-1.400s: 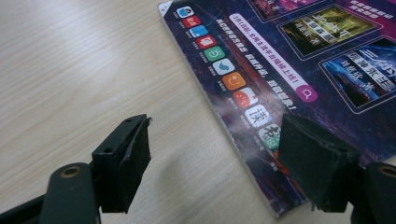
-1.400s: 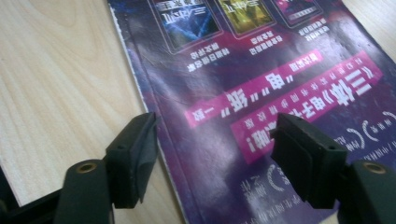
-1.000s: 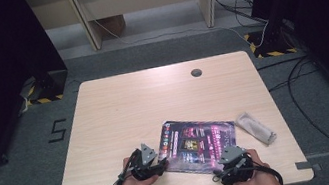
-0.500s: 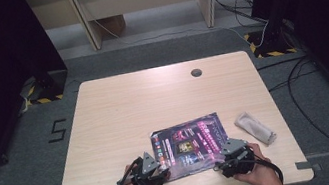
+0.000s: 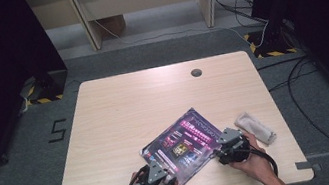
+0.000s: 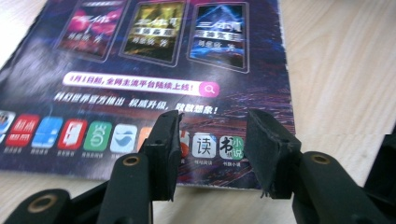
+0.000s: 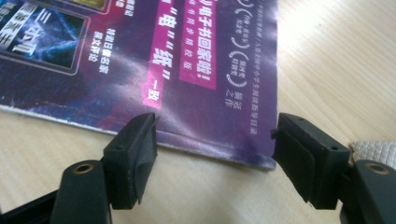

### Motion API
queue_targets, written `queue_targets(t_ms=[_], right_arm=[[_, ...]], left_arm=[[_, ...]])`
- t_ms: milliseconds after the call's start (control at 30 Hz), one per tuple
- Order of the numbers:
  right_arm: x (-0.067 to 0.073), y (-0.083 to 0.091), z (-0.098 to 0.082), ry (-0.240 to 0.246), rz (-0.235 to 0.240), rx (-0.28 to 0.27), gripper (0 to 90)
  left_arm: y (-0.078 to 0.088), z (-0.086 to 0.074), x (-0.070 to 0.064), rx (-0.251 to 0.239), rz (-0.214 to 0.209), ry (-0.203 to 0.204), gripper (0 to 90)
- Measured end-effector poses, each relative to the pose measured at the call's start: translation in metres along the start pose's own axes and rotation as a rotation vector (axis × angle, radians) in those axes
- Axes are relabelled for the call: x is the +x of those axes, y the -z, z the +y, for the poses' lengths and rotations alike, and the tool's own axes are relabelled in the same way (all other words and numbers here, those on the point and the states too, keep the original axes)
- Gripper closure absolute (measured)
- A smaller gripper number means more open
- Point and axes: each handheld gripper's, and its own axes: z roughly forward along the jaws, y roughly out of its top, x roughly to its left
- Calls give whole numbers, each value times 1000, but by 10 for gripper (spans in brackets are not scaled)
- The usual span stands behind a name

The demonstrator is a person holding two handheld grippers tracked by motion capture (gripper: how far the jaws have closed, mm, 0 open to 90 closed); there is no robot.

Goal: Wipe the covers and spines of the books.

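A purple printed booklet (image 5: 184, 145) lies flat and slanted on the wooden table (image 5: 129, 108) near its front edge. My left gripper (image 5: 161, 170) sits at the booklet's near left corner. In the left gripper view its jaws (image 6: 212, 122) have just been closing and stand partly apart over the booklet's (image 6: 154, 70) near edge, with nothing pressed between the pads. My right gripper (image 5: 219, 151) is at the booklet's right corner. In the right gripper view its jaws (image 7: 215, 133) stand wide apart, straddling the booklet's (image 7: 201, 70) corner edge without touching it.
A pale grey folded cloth (image 5: 255, 127) lies right of the right hand, and it is at the edge of the right gripper view (image 7: 376, 151). A round cable hole (image 5: 196, 72) sits near the table's far edge. Cables trail on the floor at right.
The booklet has turned counter-clockwise and now lies slanted. My left hand has drawn back toward the table's front edge; my right hand has moved away from that edge.
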Motion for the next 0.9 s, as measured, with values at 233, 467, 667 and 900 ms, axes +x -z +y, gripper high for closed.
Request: queue_targets(t_ms=[233, 467, 667, 900], right_arm=[[-8, -4, -1, -101, 37, -20, 315], [-9, -5, -1, -107, 24, -21, 314], [-15, -13, 5, -121, -1, -22, 307], [-21, -26, 16, -109, -41, -33, 316]], left_arm=[[-4, 4, -10, 1, -4, -1, 545], [-7, 7, -20, 1, -9, -1, 548], [-14, 13, -27, -4, -14, -10, 549], [-22, 20, -34, -23, -19, -17, 541]])
